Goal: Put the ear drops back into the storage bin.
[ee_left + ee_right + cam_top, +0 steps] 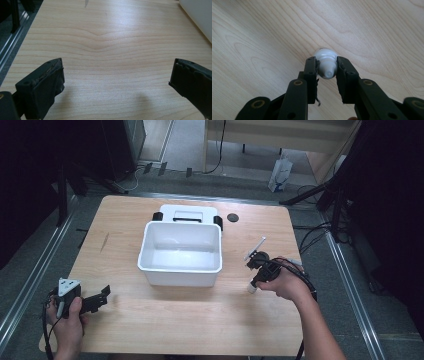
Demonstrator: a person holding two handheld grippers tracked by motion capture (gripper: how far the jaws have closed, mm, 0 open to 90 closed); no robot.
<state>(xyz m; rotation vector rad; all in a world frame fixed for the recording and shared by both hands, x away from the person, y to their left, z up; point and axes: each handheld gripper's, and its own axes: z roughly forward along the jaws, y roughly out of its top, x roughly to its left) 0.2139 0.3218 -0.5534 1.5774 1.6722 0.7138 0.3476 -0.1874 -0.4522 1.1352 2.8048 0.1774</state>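
While the left tongs (104,295) are held low over the near left corner of the worktop (165,320), their jaws are seen set wide apart in the left gripper view, with bare wood grain between them and nothing gripped. The right tongs (326,71) are clamped on a small white tube (325,62); in the right gripper view its round capped end is pinched between the two black jaws, and the worktop is seen behind it. In the high view the right tongs (256,262) are located right of centre, just beyond the right wall of a white plastic tub (180,270), and a white flat tail of the tube (255,248) is seen projecting up and to the far side. Whether the tube touches the wood cannot be told. The tub is placed at the middle of the worktop, open side up. A white lid with black clasps (189,213) is laid just behind it, and a small dark round disc (232,217) lies to the right of the lid.
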